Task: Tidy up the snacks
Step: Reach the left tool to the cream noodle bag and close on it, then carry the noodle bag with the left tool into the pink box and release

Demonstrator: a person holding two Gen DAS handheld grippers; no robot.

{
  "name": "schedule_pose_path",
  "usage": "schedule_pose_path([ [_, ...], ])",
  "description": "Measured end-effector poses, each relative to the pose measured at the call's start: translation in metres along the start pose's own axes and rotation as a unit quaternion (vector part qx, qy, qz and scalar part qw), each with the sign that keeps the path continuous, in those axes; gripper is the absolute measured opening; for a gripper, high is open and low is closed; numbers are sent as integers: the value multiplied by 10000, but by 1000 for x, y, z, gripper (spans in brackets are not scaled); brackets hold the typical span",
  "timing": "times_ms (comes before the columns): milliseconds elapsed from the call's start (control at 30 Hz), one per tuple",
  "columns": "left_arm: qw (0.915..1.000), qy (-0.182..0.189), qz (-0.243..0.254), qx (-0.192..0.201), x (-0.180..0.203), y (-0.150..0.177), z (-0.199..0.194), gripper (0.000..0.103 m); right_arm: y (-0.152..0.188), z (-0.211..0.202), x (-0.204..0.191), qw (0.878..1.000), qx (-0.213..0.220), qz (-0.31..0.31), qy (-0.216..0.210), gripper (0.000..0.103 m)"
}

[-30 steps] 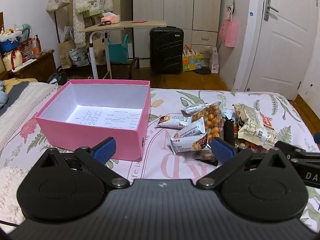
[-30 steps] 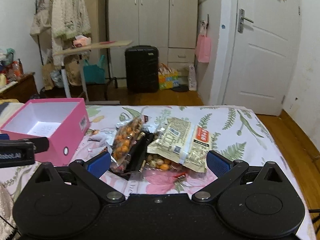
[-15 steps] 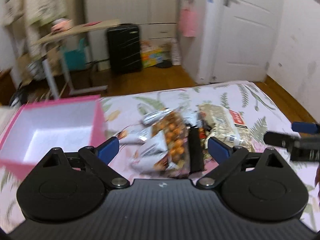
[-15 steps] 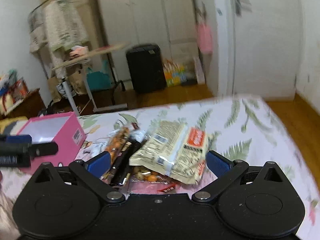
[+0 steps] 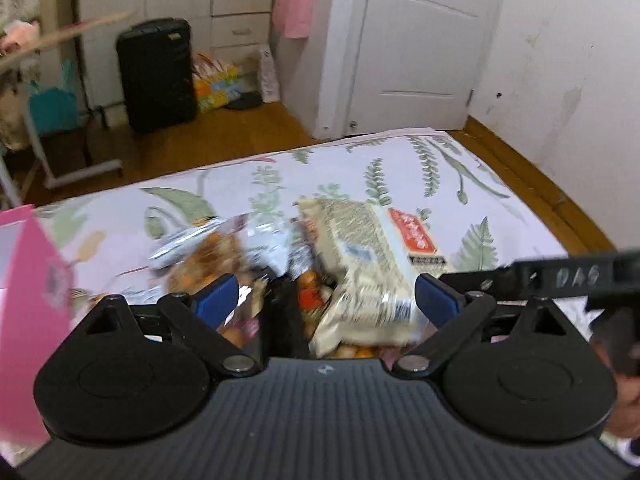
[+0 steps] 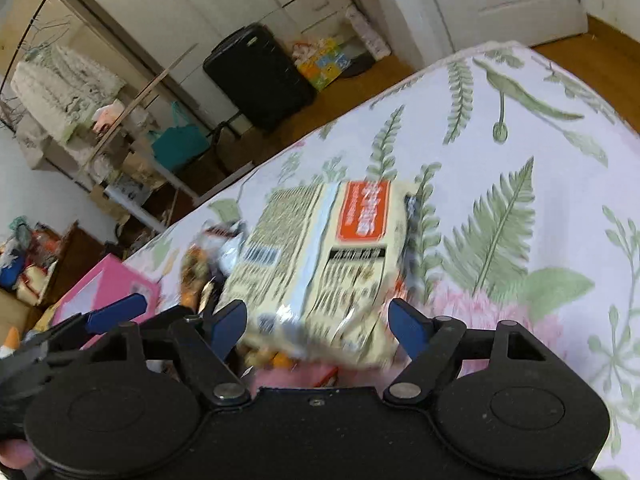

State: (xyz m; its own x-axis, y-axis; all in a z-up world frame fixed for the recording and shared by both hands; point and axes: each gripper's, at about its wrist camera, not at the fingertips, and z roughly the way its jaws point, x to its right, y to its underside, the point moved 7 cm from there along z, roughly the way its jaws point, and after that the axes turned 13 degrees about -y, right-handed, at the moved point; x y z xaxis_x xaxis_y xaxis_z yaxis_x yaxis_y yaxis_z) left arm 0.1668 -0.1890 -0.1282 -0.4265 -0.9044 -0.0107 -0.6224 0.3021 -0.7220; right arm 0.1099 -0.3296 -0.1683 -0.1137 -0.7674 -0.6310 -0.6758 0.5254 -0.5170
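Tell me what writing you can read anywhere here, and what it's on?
"DAS": white letters on the black bar of the other hand-held gripper, partly cut off.
Cream snack bag: red label and black print, too blurred to read.
Pink box: side sticker, too blurred.

I see a bed [image 5: 460, 176] covered in a white sheet printed with green ferns and pink flowers. On it lies a heap of snack packets [image 5: 256, 264], topped by a large beige packet [image 6: 320, 256]. A pink box [image 5: 28, 304] sits beside the heap.
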Motion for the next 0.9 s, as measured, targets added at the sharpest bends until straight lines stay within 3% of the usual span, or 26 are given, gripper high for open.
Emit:
schedule_pose_path([
  [133, 9994, 264, 177, -168, 17, -8, 30, 96, -12, 14, 21, 9990, 256, 350, 73, 82],
  [300, 9976, 356, 258, -536, 33, 0, 59, 71, -19, 33, 47, 9969, 243, 717, 193, 83],
  [467, 9941, 603, -9, -896, 36, 10, 72, 71, -22, 44, 53, 9971, 196, 738, 30, 88],
  [533, 9931, 675, 25, -963, 40, 9, 74, 65, -21, 44, 49, 9969, 122, 768, -100, 72],
  [600, 9927, 743, 181, -934, 47, 9, 68, 59, -19, 43, 44, 9967, 55, 789, -194, 71],
  [733, 9919, 695, 681, -819, 60, 16, 52, 59, -16, 34, 29, 9985, -198, 507, 1, 70],
  [900, 9893, 783, 865, -877, 59, 21, 23, 60, -8, 17, 8, 9980, -515, 362, -18, 71],
])
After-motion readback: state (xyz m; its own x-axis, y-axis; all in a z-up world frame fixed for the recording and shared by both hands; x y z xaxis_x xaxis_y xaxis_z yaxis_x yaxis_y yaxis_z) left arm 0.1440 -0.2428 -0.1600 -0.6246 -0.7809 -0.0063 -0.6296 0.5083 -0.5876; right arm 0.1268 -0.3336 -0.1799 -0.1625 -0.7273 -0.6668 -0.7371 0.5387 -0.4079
